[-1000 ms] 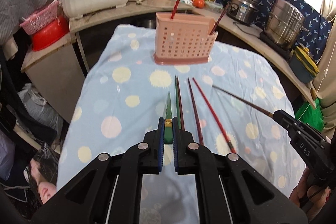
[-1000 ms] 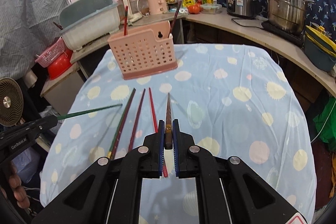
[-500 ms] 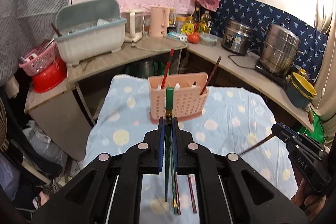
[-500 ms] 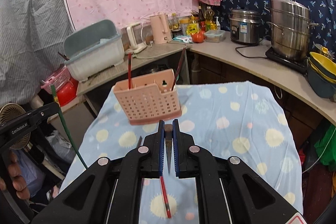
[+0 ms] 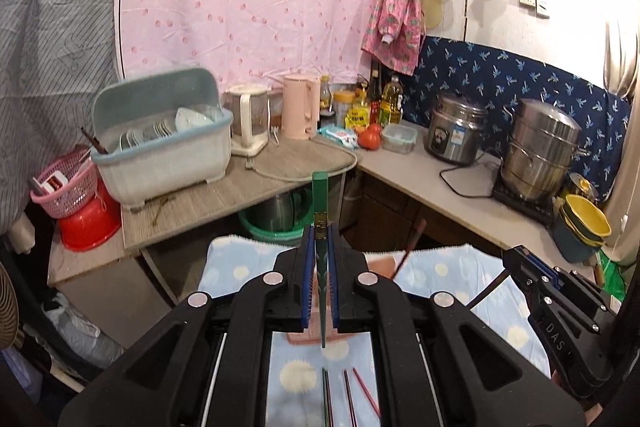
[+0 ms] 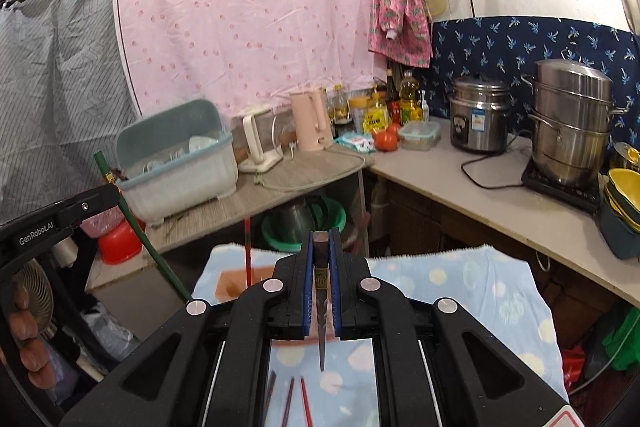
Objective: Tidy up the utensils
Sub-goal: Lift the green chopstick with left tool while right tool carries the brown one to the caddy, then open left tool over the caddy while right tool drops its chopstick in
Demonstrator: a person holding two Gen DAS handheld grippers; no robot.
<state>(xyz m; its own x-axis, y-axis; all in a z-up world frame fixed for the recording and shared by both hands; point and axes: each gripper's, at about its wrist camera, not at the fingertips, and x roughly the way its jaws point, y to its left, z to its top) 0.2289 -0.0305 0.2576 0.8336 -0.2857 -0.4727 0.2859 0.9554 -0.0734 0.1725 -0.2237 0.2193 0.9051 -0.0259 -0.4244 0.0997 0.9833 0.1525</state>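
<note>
My left gripper (image 5: 319, 239) is shut on a green chopstick (image 5: 320, 195) and holds it upright, tip down, above the pink utensil basket (image 5: 380, 261), which is mostly hidden behind the fingers. My right gripper (image 6: 321, 247) is shut on a dark brown chopstick (image 6: 321, 291), also upright with its tip down. The basket (image 6: 236, 281) shows low in the right wrist view with a red chopstick (image 6: 247, 247) standing in it. Three chopsticks (image 5: 348, 395) lie on the blue dotted cloth (image 5: 444, 271) below. The left gripper with its green chopstick (image 6: 132, 211) shows at the left of the right wrist view.
A grey-blue dish rack (image 5: 160, 147), a pink kettle (image 5: 298, 111), bottles and a tomato (image 5: 370, 139) stand on the counter behind. Steel pots (image 5: 540, 147) and stacked bowls (image 5: 582, 223) stand on the right. A red bowl (image 5: 88, 223) and a pink basket (image 5: 64, 183) are at left.
Both grippers have lifted their chopsticks off the cloth and tilted them upright, tips down. The basket has slid low in both views, behind the fingers.
</note>
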